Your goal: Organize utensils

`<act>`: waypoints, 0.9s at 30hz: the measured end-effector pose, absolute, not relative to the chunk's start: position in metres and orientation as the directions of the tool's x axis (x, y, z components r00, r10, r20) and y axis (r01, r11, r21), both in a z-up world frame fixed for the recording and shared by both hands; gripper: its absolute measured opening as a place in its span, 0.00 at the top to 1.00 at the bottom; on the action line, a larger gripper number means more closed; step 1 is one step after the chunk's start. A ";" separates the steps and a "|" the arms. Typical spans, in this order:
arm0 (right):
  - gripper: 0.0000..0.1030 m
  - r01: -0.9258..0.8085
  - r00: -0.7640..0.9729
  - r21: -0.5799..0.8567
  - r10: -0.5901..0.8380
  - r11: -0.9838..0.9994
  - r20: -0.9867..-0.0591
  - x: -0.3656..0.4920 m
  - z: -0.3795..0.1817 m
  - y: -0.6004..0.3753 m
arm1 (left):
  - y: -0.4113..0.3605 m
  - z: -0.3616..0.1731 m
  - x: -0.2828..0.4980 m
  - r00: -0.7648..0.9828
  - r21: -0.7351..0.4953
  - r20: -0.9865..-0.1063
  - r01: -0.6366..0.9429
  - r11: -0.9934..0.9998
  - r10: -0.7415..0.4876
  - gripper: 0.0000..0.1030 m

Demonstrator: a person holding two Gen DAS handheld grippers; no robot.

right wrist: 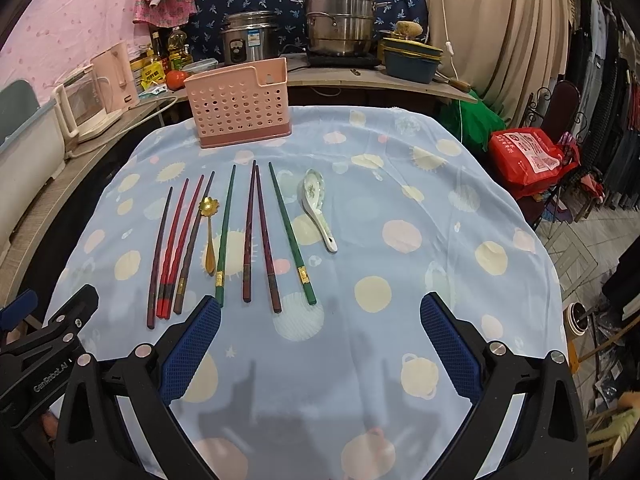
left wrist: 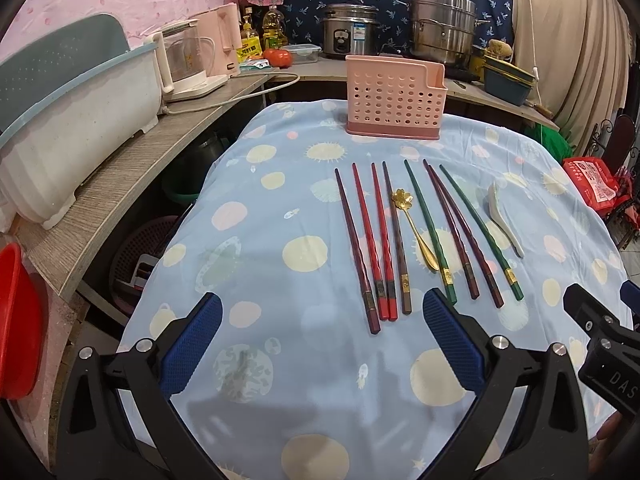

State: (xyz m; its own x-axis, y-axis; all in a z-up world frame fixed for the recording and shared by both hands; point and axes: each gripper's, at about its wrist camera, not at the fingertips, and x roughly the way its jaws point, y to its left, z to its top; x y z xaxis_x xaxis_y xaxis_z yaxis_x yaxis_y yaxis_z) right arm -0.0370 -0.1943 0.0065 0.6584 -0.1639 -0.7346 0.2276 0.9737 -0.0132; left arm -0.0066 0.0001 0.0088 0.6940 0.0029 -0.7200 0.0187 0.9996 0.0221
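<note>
Hovering above a table draped in a blue spotted cloth (left wrist: 280,184), the left gripper (left wrist: 322,344) and the right gripper (right wrist: 320,340) both have their blue-padded jaws spread wide and grasp nothing. Ahead of them the utensils lie flat in a row on the cloth: red and dark chopsticks (left wrist: 376,240), a gold spoon (left wrist: 414,228), green chopsticks (right wrist: 290,236) and a white ceramic spoon (right wrist: 318,208) at the right end. The pink holder (left wrist: 396,96) stands upright at the far side of the table, well apart from the row
</note>
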 end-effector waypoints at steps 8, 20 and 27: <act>0.07 0.228 0.659 -0.013 -0.164 0.974 -0.734 -0.037 0.006 -0.194 | 0.000 0.007 -0.006 0.699 0.013 -0.715 0.019 1.000 -0.004 0.07; 0.07 0.229 0.659 -0.012 -0.164 0.973 -0.734 -0.037 0.006 -0.195 | 0.000 0.003 -0.003 0.680 0.025 -0.733 0.015 1.000 0.008 0.07; 0.07 0.227 0.659 -0.011 -0.162 0.974 -0.734 -0.036 0.006 -0.195 | 0.001 0.003 -0.002 0.680 0.017 -0.733 0.018 1.000 0.000 0.07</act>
State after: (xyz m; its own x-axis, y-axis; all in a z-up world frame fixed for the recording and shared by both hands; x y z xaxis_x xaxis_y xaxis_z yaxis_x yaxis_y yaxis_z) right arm -0.0359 -0.1947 0.0061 0.6591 -0.1625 -0.7343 0.2273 0.9738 -0.0114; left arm -0.0017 0.0014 0.0026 0.6800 0.0003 -0.7332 0.0183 0.9997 0.0174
